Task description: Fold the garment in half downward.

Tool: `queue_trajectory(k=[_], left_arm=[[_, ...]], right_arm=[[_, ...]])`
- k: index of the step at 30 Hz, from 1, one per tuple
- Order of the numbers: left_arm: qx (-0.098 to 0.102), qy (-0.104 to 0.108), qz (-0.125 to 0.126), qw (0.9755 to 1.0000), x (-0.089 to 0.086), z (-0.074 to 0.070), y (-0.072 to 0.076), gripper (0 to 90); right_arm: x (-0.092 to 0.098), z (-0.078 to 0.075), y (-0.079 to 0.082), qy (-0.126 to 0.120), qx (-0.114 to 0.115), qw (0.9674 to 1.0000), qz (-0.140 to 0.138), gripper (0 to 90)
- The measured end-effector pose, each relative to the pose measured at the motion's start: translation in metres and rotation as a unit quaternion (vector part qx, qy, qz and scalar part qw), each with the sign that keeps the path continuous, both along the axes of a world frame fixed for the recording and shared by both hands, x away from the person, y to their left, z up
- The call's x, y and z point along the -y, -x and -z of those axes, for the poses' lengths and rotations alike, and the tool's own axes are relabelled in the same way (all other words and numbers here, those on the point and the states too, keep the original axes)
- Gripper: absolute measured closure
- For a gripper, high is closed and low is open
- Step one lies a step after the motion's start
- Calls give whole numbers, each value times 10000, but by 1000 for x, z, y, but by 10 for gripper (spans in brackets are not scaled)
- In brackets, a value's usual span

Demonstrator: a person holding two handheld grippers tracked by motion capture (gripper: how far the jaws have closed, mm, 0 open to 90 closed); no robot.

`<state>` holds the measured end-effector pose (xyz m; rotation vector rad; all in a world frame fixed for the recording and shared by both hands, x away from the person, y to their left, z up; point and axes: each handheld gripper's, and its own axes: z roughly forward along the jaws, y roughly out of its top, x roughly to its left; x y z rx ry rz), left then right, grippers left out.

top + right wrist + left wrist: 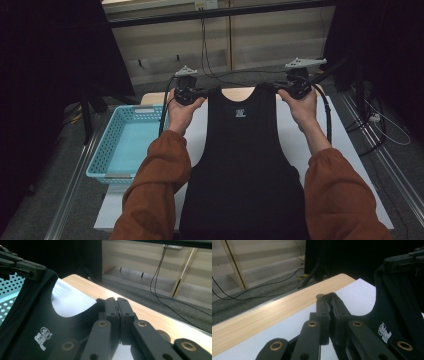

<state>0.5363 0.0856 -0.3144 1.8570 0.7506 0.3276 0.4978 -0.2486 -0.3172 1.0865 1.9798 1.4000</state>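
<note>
A black sleeveless top (245, 150) with a small white neck label (240, 112) hangs stretched between both grippers, its hem trailing down toward the person. At the left shoulder strap, my left gripper (204, 93) is shut on the fabric; in the left gripper view the jaws (331, 298) pinch black cloth (397, 305). My right gripper (278, 90) is shut on the right shoulder strap, and the right gripper view has its jaws (117, 302) pressed together on the cloth (37, 315). Both hands are held at about the same height near the table's far edge.
A white sheet (300, 135) covers the table, with a wooden strip (262, 317) along the far edge. A light blue perforated basket (125, 145) sits at the table's left side. Cables and stand legs lie on the grey floor (240, 75) beyond.
</note>
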Motion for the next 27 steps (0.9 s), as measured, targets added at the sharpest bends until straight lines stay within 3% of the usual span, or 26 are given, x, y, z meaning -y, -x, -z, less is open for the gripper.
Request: queue_trajectory(k=[14,24,27], left_arm=[[128,121,-80,9998,0,-18,-5,857],[343,71,-61,9994,-2,-44,-4,858],[368,150,-74,9992,-3,-47,-4,858]], right_arm=[[1,-23,-2,-67,211,9997,79,891],[3,-44,-2,-131,404,9990,150,891],[3,-49,-3,-109,438,9989,150,891]])
